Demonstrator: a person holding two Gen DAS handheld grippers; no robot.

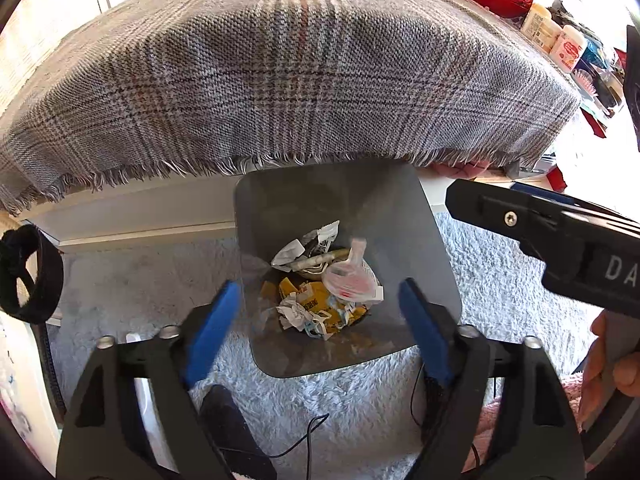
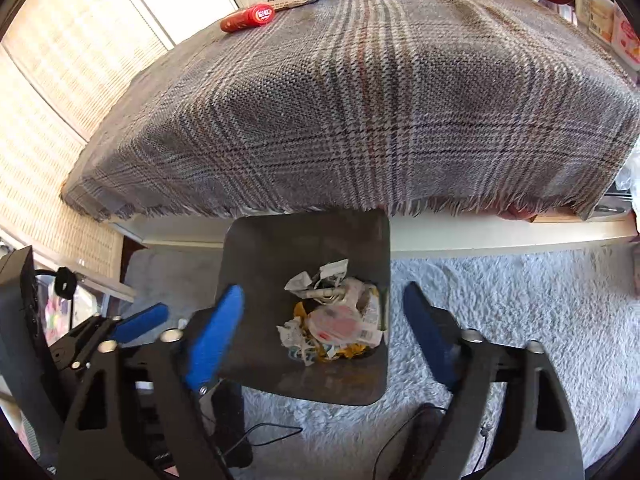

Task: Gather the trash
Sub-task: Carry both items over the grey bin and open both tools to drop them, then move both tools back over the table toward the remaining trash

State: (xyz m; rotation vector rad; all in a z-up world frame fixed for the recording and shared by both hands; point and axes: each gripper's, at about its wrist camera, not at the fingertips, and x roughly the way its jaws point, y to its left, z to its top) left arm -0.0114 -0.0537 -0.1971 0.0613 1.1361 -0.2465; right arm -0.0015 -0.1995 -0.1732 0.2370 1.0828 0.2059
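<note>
Drop step: both tools, left [image 1: 320,320] & right [image 2: 324,328], gape empty over bin [image 1: 280,208]. Next: fetch far-bench [image 2: 360,100] trash.

Grey plaid cloth [image 1: 280,80], dark grey bin [image 1: 400,216], blue-padded tools, pale rug [image 1: 340,396]

Both grippers [image 1: 320,320] [image 2: 324,332] are showing black frames, blue fingers [image 1: 212,328], silver bolts [image 1: 106,342], and a white-lettered housing [image 1: 592,264].
</note>
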